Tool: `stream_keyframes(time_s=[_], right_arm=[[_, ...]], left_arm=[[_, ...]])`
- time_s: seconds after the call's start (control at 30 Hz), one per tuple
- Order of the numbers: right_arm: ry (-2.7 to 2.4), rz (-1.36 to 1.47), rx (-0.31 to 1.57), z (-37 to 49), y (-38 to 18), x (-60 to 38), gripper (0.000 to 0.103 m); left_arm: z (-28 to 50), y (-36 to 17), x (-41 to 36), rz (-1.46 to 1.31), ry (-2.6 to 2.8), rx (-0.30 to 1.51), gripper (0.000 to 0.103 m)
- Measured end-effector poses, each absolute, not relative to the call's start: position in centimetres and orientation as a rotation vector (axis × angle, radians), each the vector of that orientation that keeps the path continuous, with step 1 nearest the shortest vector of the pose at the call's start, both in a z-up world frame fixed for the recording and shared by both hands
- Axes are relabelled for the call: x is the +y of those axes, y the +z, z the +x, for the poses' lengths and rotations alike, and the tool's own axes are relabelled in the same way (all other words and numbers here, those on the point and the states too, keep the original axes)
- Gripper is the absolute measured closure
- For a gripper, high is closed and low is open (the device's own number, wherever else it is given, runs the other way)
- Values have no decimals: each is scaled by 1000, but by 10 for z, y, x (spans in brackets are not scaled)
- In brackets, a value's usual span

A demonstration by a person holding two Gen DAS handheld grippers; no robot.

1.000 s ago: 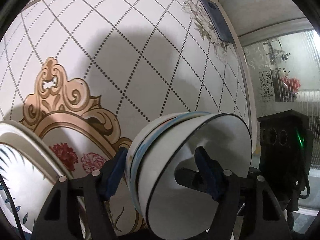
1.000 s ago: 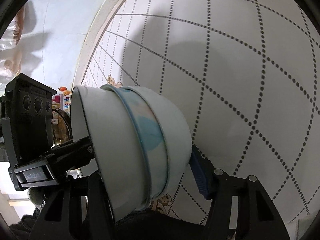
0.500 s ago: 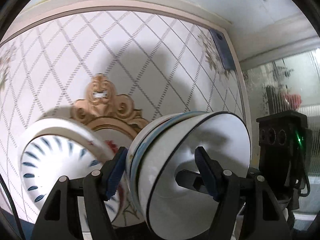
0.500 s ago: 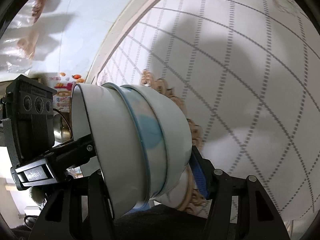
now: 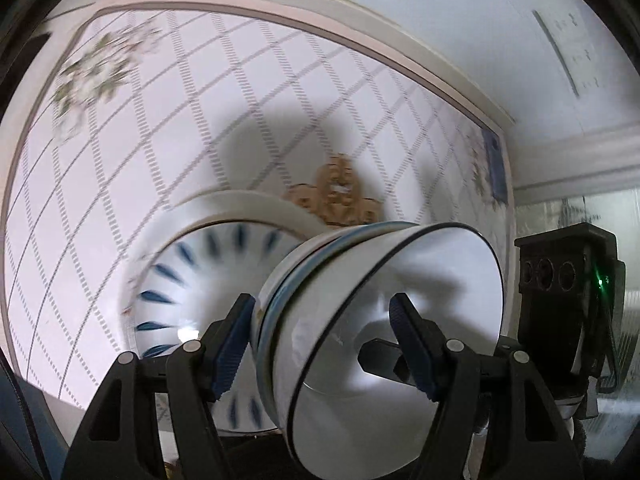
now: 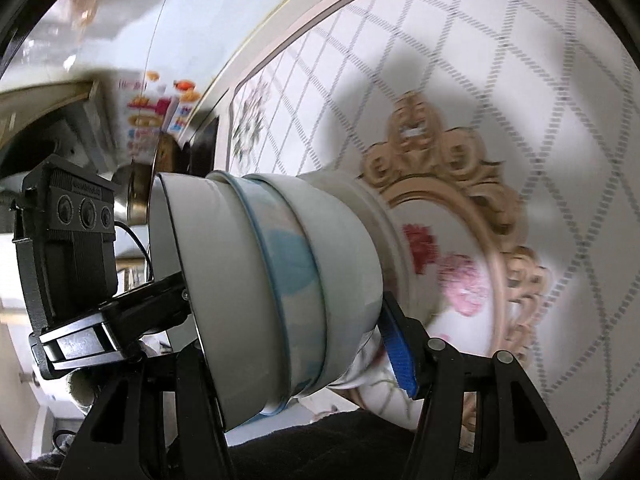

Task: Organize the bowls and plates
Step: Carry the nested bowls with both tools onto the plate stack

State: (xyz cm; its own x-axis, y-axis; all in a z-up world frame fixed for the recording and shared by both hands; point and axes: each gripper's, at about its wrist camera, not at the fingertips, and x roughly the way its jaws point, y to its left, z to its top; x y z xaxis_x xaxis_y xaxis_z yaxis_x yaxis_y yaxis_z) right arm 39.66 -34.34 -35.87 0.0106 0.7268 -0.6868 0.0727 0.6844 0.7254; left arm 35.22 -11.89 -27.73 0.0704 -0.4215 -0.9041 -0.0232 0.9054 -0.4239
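Note:
Both grippers clamp one stack of nested bowls from opposite sides of its rim. In the left wrist view my left gripper (image 5: pixel 324 344) is shut on the bowl stack (image 5: pixel 384 320), one finger outside the wall and one inside the white top bowl. In the right wrist view my right gripper (image 6: pixel 288 344) is shut on the same bowl stack (image 6: pixel 280 280), which has a blue-banded bowl in the middle. A white plate with blue leaf marks (image 5: pixel 188 280) lies on the table beyond the stack. Its pale outer wall also shows in the right wrist view (image 6: pixel 384 232).
The table wears a white cloth with a dotted diamond grid (image 5: pixel 200 120), a gold scroll frame (image 6: pixel 460 168) and red and pink flowers (image 6: pixel 460 284). The table's pale edge (image 5: pixel 320 20) runs behind. Frosted glass (image 5: pixel 600 220) stands at the right.
Both grippers have pulled back and up with the bowl stack. The blue-leaf plate has come into view from the left and now lies just behind the stack.

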Motion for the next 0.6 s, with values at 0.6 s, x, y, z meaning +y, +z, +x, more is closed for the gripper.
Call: stream_keyframes(time_s=[0.6], right_arm=[[672,553,1597,403,-392,-264,42]], left_arm=[[348,-309,-68,-433,-229,1497,36]])
